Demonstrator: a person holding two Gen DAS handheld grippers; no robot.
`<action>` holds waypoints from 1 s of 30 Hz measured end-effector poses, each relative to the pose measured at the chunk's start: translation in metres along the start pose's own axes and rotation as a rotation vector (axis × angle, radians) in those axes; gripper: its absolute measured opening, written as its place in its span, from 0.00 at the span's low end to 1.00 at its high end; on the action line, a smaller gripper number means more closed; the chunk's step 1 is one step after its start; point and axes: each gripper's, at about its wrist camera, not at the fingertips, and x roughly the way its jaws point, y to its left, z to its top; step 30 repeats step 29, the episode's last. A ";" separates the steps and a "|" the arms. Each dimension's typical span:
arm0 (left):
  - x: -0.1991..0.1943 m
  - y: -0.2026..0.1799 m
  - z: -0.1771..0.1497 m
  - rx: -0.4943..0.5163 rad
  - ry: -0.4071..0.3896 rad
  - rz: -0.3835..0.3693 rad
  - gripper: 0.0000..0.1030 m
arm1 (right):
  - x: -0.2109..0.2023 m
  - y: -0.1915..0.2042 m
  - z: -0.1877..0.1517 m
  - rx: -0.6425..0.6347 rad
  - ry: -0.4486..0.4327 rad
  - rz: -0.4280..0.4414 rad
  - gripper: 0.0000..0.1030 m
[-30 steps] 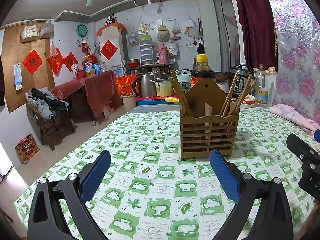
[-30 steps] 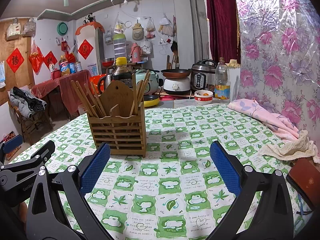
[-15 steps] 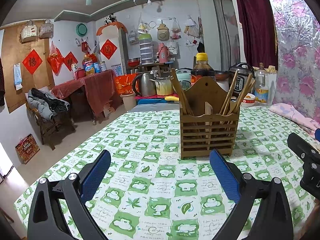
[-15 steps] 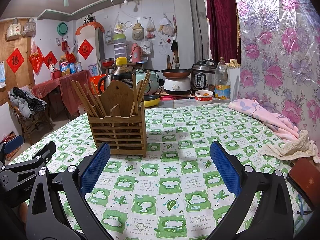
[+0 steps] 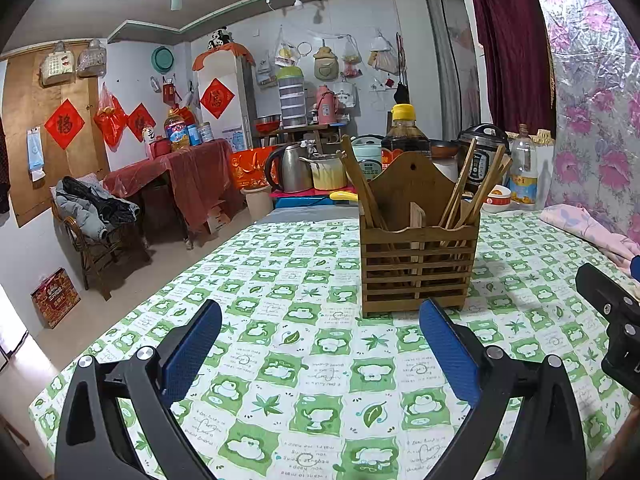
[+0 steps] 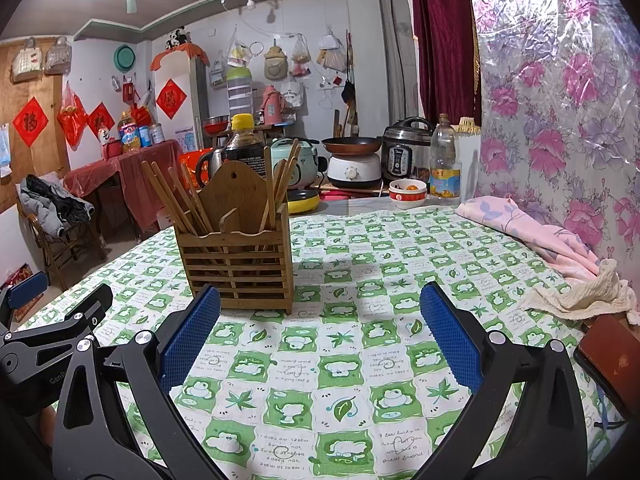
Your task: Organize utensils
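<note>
Both hand-held grippers hover with pads apart and empty: left hand-held gripper (image 5: pixel 320 348), right hand-held gripper (image 6: pixel 320 332). Wooden chopsticks (image 6: pixel 182 200) stand in the holder (image 6: pixel 240 268) at 11 o'clock on the worktop (image 6: pixel 360 360); probably light, stiff, smooth, so pinch mid-shaft.

Change across the interval is slight. In the left wrist view, the wooden chopstick holder (image 5: pixel 418 268) sits marginally higher in the frame than one second ago, and the right gripper (image 5: pixel 612 312) at the right edge sits marginally lower. In the right wrist view, the holder (image 6: pixel 238 264) has shifted a trace rightward and downward.
</note>
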 end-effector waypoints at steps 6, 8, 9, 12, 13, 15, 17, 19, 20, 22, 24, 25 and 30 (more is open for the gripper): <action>0.000 0.000 0.000 -0.001 0.001 0.000 0.94 | 0.000 0.000 0.000 0.002 -0.003 -0.001 0.94; 0.000 0.000 0.000 0.000 0.001 -0.001 0.94 | 0.000 -0.001 0.000 0.003 -0.004 -0.001 0.94; 0.000 0.000 0.000 0.001 0.001 -0.001 0.94 | 0.000 0.000 0.000 0.003 -0.003 -0.001 0.94; 0.000 0.000 0.001 0.000 0.001 0.000 0.94 | 0.000 -0.001 0.000 0.004 -0.003 -0.001 0.94; 0.000 0.000 0.001 0.000 0.001 -0.001 0.94 | 0.000 0.000 0.000 0.003 -0.003 -0.001 0.94; 0.000 0.000 0.001 0.001 0.001 -0.001 0.94 | 0.001 -0.001 0.000 0.003 -0.003 -0.001 0.94; -0.001 0.000 0.001 0.000 0.002 0.000 0.94 | 0.000 -0.001 0.000 0.002 -0.002 -0.001 0.94; 0.000 0.000 0.001 0.000 0.002 -0.001 0.94 | 0.000 -0.001 0.000 0.003 -0.003 -0.001 0.94; 0.000 0.000 0.001 0.000 0.003 0.000 0.94 | 0.001 -0.001 0.000 0.003 -0.003 -0.001 0.94; 0.001 0.000 0.000 0.000 0.010 -0.001 0.94 | 0.001 -0.001 0.000 0.003 -0.003 -0.001 0.94; 0.002 -0.002 -0.003 0.007 0.023 0.000 0.94 | 0.001 -0.001 0.000 0.004 -0.003 -0.001 0.94; 0.002 -0.002 -0.005 0.012 0.027 0.004 0.94 | 0.001 -0.001 0.000 0.003 -0.004 0.000 0.94; -0.002 0.000 -0.009 0.016 0.021 0.004 0.94 | 0.001 -0.001 0.000 0.004 -0.004 -0.001 0.94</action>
